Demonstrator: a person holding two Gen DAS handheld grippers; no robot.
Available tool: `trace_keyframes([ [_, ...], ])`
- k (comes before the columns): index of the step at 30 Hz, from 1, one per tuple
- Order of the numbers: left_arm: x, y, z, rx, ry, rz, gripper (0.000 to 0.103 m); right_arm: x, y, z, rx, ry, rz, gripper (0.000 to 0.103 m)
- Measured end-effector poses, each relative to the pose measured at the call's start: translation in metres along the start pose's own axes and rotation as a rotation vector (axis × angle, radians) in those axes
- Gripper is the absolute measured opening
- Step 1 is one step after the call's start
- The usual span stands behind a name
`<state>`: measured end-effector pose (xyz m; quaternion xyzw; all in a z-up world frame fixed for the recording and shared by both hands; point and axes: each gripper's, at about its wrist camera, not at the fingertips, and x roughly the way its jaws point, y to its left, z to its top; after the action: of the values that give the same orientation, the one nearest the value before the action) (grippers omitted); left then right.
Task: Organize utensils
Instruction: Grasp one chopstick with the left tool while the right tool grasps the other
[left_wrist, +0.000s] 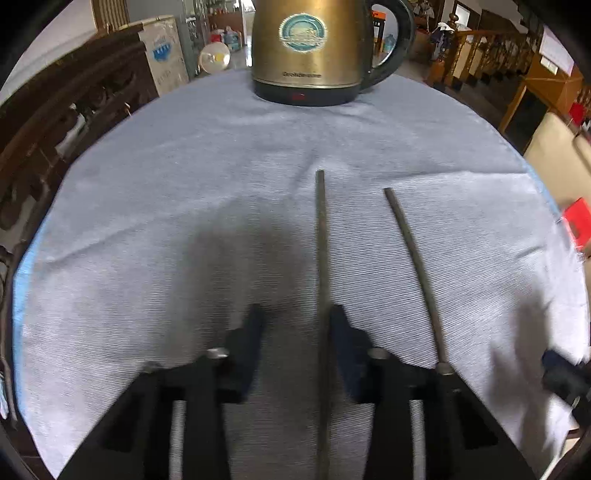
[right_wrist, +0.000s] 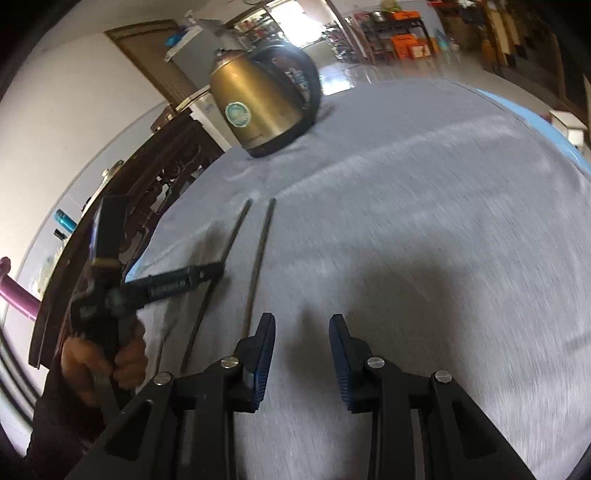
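While the left hand-held gripper (left_wrist: 295, 325) hangs low over the pale grey-blue ribbed tablecloth (left_wrist: 184, 206), its black jaws stand apart with one thin dark metal chopstick (left_wrist: 321, 258) running between them, close against the right-hand pad; whether that pad touches the stick cannot be told. This chopstick lies with its long axis straight away from the camera, tip toward the far edge of the table. Just beside it to the right, a second thin dark metal chopstick (left_wrist: 413, 269) lies apart from the first, slanting so that its far tip leans left toward its partner. Beyond both, well apart, stands a brass-coloured electric kettle with black base and handle (left_wrist: 306, 51). The right wrist view shows what the left cannot: the right hand-held gripper (right_wrist: 303, 325), blue-padded jaws wide and holding nothing, sits just right of the two sticks, and the person's left hand (right_wrist: 99, 362) grips the other tool's handle at the table edge.
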<state>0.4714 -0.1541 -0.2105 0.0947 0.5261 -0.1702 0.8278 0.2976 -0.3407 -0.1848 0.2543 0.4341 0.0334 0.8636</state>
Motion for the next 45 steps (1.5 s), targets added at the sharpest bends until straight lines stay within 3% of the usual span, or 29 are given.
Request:
trace_keyframes([
  [1, -0.001, 0.004, -0.002, -0.009, -0.007, -0.007, 0.017, 0.004, 0.003, 0.006, -0.008, -0.001, 0.005, 0.033],
  [3, -0.005, 0.015, -0.008, -0.05, -0.009, -0.015, 0.008, 0.015, 0.011, 0.019, -0.036, 0.001, 0.021, 0.033],
  [7, -0.013, 0.025, -0.021, -0.113, 0.034, -0.102, 0.007, 0.04, 0.023, 0.039, -0.052, 0.031, 0.041, 0.034],
  [10, -0.012, 0.026, -0.016, -0.132, 0.104, -0.195, 0.007, 0.063, 0.035, 0.051, -0.083, 0.073, 0.022, 0.051],
  [16, -0.01, 0.025, 0.027, -0.082, 0.092, -0.134, 0.008, 0.094, 0.058, 0.079, -0.191, 0.103, -0.042, 0.054],
  [19, 0.006, 0.021, 0.038, -0.067, 0.126, -0.108, 0.008, 0.112, 0.06, 0.092, -0.188, 0.179, -0.064, 0.047],
  [21, 0.014, 0.02, 0.047, -0.084, 0.127, -0.131, 0.009, 0.123, 0.063, 0.098, -0.201, 0.221, -0.084, 0.039],
  [26, 0.02, 0.02, 0.052, -0.087, 0.132, -0.15, 0.008, 0.145, 0.066, 0.104, -0.191, 0.292, -0.121, 0.035],
  [28, 0.018, 0.019, 0.05, -0.084, 0.127, -0.157, 0.008, 0.149, 0.068, 0.104, -0.204, 0.302, -0.148, 0.029],
  [30, 0.015, 0.024, 0.046, -0.094, 0.121, -0.17, 0.005, 0.151, 0.07, 0.103, -0.23, 0.304, -0.187, 0.015],
  [32, 0.01, 0.032, 0.04, -0.119, 0.123, -0.191, 0.005, 0.15, 0.067, 0.101, -0.233, 0.307, -0.19, 0.009],
  [36, 0.003, 0.038, 0.028, -0.132, 0.124, -0.199, 0.005, 0.143, 0.054, 0.098, -0.183, 0.325, -0.152, 0.008],
  [45, -0.011, 0.05, -0.003, -0.19, 0.192, -0.197, 0.005, 0.12, 0.045, 0.081, -0.195, 0.375, -0.181, 0.007],
])
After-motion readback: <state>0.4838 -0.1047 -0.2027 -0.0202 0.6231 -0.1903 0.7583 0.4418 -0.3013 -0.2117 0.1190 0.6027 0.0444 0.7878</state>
